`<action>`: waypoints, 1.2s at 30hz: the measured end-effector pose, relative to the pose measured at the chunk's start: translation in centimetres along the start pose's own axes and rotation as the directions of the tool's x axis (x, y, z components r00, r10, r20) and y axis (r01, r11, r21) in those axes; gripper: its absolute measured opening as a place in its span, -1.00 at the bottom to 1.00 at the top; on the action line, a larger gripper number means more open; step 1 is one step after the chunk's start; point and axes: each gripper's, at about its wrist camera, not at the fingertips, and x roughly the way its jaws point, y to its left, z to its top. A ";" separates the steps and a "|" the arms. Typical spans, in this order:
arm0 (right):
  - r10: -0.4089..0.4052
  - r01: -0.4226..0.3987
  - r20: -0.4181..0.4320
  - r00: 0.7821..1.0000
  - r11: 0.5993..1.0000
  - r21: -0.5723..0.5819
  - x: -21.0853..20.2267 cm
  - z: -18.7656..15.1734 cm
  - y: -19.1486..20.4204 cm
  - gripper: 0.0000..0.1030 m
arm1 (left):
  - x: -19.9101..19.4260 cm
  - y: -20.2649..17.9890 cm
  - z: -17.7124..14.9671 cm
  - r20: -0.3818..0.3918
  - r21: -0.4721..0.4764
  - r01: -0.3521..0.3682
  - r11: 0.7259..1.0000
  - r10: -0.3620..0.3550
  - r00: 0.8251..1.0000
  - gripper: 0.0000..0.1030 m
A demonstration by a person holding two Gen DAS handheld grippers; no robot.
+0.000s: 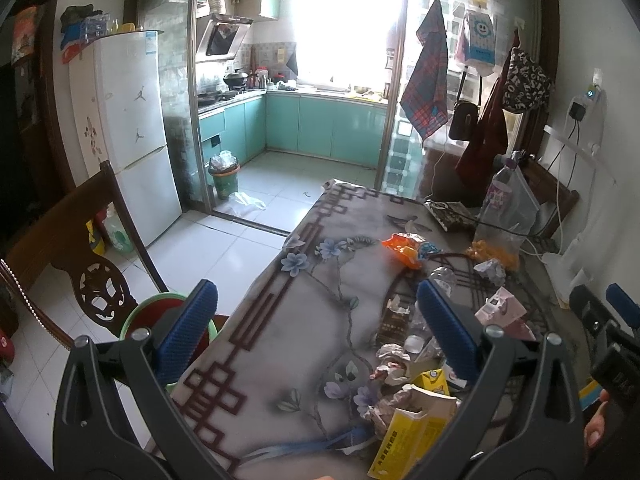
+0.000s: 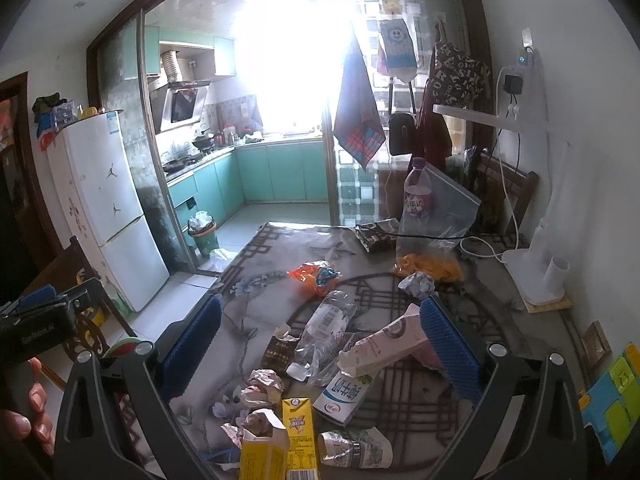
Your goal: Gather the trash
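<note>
Trash lies scattered on the flower-patterned table (image 2: 256,280): an orange snack wrapper (image 2: 314,276), a crushed clear bottle (image 2: 326,330), a pink carton (image 2: 390,346), a white milk carton (image 2: 346,394), yellow cartons (image 2: 298,428), a dark small box (image 2: 280,350) and crumpled paper (image 2: 418,283). My right gripper (image 2: 320,344) is open and empty above the pile. My left gripper (image 1: 316,328) is open and empty over the table's left part; the wrapper (image 1: 404,250) and a yellow carton (image 1: 412,432) show there. A green basin (image 1: 140,316) sits below the table's left edge.
A tall bottle in a clear bag (image 2: 430,208), a white lamp base (image 2: 536,276) and cables stand at the back right. A wooden chair (image 1: 80,248) is left of the table. A fridge (image 1: 128,128) and a full bin (image 1: 225,176) stand by the kitchen doorway.
</note>
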 end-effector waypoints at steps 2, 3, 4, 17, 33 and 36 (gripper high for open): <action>-0.001 0.001 -0.005 1.000 1.000 0.003 0.2 0.2 0.0 0.87 | -0.1 0.0 -0.1 0.000 0.003 -0.001 1.000 0.001 1.000 0.91; -0.001 0.001 -0.008 1.000 1.000 0.004 0.3 0.2 0.0 0.87 | -0.1 0.0 -0.1 0.000 0.002 -0.001 1.000 0.001 1.000 0.91; -0.001 0.001 -0.009 1.000 1.000 0.006 0.4 0.3 -0.1 0.87 | 0.0 -0.1 0.0 0.000 0.003 0.000 1.000 0.000 1.000 0.91; -0.004 0.004 -0.030 1.000 1.000 0.019 1.5 0.3 -0.8 0.87 | 0.9 -0.5 0.1 -0.012 0.010 -0.004 1.000 0.004 1.000 0.91; -0.006 0.007 -0.040 0.999 1.000 0.022 1.8 0.2 -1.2 0.87 | 2.0 0.1 -0.4 -0.031 -0.002 -0.027 1.000 0.027 0.999 0.91; -0.008 0.010 -0.048 0.999 1.000 0.025 2.1 0.1 -1.4 0.87 | 2.2 0.0 -0.6 -0.039 0.001 -0.027 1.000 0.027 0.999 0.91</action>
